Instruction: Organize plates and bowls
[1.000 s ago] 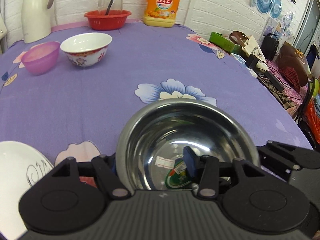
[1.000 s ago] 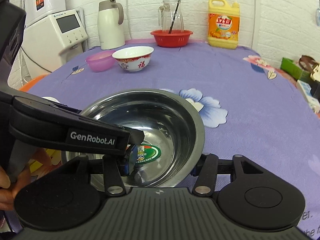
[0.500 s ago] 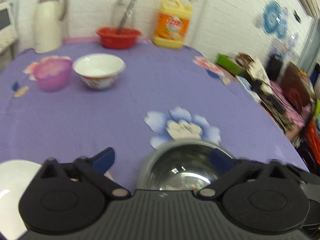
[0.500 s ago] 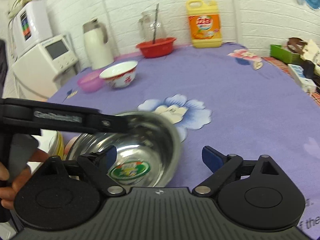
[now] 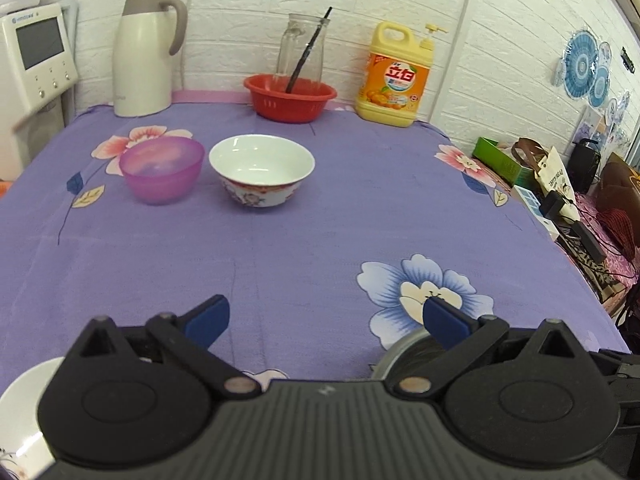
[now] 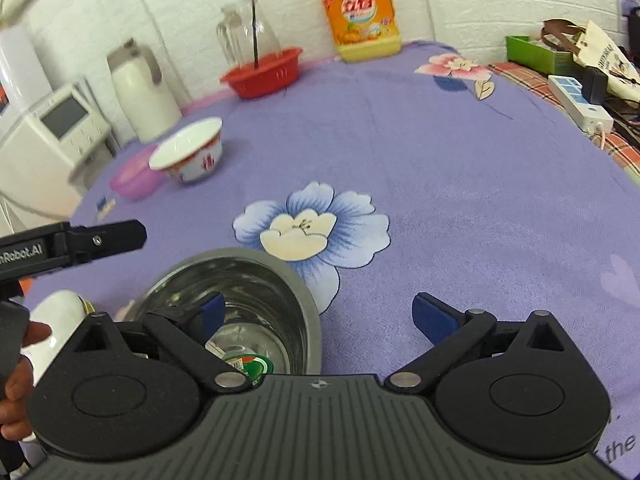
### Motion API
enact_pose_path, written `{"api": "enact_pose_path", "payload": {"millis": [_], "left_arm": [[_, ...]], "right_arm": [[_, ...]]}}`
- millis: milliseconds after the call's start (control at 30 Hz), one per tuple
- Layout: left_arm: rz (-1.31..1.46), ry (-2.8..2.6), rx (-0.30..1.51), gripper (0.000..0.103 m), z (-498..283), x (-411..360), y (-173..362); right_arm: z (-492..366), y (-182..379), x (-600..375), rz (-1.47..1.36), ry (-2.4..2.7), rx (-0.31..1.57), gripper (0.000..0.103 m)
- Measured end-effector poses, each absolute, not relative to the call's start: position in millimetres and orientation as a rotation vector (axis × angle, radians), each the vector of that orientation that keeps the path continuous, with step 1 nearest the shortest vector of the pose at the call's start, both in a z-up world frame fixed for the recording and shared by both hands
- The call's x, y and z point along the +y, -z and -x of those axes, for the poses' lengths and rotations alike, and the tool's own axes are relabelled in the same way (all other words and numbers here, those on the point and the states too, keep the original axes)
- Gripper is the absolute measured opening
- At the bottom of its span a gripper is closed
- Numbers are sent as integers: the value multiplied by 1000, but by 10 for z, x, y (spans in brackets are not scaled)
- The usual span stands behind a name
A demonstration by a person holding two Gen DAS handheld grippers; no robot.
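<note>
Now steel bowl (image 6: pixel 240 304) beneath right tongs (image 6: pixel 320 316).

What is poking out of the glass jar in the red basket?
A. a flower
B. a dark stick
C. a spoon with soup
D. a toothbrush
B: a thin dark stick leans inside the clear glass jar, which stands in the red basket by the back wall.
</note>
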State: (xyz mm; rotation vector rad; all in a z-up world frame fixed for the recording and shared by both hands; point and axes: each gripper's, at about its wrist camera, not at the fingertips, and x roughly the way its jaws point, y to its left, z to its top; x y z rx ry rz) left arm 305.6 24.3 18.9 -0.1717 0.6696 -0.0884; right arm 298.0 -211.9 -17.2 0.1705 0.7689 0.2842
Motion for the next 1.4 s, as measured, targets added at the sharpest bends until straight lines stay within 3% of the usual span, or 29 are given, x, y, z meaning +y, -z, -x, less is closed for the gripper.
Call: {"api": "enact_pose_path", "payload": {"millis": [400,733,1067,1400], "left_arm": [[184,53,685,103,-3135,578,-161],[246,31,667,103,-2995,1059,-189],[293,-13,671,103,-3006,1463,-140],[327,42,677,103,-3295,1413,-163]], "right_arm": [[-3290,-120,-1793,-25,-395,711,103],[-4339,-381,-1031,78,-396,701,103],[-5460,78,-397,239,-259,862,103],[-5477,6,-343,434,-231,867,103]]}}
